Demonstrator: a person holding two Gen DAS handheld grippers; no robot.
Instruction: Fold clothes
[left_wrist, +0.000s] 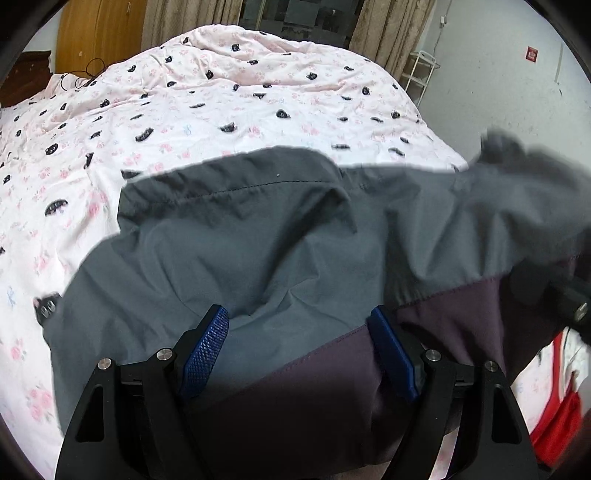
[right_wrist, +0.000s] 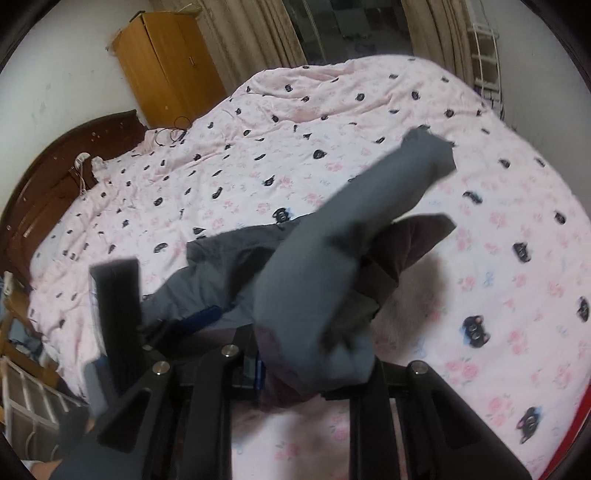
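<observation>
A grey garment with a dark purple lining lies crumpled on the pink patterned quilt. My left gripper hangs low over it, jaws wide apart, and loose cloth bulges between the blue pads without being pinched. To the right, one part of the garment is lifted and blurred. In the right wrist view that part rises as a grey bunch from my right gripper. Its fingers are buried in the cloth and shut on it. The left gripper shows there at the left.
The quilt covers the whole bed. A dark wooden headboard and a black cable are at the far left. A wooden wardrobe, curtains and a white rack stand behind. Something red lies at the near right.
</observation>
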